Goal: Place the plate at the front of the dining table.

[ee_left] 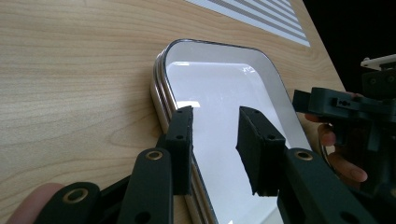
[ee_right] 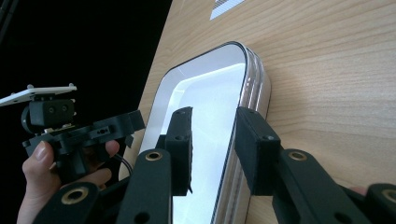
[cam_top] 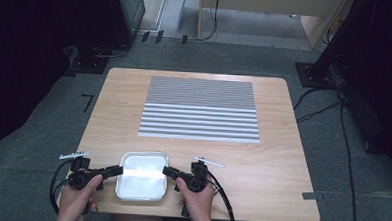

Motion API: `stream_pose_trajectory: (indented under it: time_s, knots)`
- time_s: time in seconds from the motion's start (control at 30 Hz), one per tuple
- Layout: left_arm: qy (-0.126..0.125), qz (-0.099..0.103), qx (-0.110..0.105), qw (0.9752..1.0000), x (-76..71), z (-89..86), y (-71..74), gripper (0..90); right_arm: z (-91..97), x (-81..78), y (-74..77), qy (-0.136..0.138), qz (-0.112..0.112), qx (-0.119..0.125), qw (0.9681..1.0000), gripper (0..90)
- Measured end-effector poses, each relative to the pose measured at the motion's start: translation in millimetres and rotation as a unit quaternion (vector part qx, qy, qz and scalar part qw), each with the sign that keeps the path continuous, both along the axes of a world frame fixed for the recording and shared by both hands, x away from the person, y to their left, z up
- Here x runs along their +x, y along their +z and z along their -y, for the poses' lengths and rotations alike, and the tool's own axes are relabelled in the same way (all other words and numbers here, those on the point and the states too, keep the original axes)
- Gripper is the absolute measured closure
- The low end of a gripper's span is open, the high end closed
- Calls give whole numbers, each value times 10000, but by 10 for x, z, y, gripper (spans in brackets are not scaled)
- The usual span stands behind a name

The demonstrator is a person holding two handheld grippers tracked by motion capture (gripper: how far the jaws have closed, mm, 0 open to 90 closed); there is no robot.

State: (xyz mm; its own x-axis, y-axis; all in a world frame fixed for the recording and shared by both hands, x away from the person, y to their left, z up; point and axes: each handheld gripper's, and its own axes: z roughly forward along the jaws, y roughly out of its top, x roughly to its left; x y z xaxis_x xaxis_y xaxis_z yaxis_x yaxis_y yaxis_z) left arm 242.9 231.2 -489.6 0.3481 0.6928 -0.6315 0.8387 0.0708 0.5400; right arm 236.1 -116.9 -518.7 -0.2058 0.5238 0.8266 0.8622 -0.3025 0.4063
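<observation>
wood table [cam_top: 282, 159], tray [cam_top: 141, 188] at near edge

I've got a glossy, mirror-smooth metal tray [cam_top: 142, 175] on my pale matt wood-grain table [cam_top: 281, 164]; my gripper pads [ee_left: 254, 140] look matt black plastic.

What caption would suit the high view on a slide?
Two hand-held grippers, left gripper and right gripper, flank a shiny tray near a striped mat.

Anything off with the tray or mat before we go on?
Nothing stands out. The metal tray sits flat and undamaged at the near table edge, with the left claw and right claw straddling its opposite rims. The striped mat lies flat and square.
</observation>
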Motion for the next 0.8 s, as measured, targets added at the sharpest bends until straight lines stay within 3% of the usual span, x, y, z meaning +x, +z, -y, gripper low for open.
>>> stream_pose_trajectory:
  time_s: [0.8]
  knots:
    - [10,-86,-12,10000,22,-8,-50,632,-14,-1,-16,21,-22,-15,10000,682]
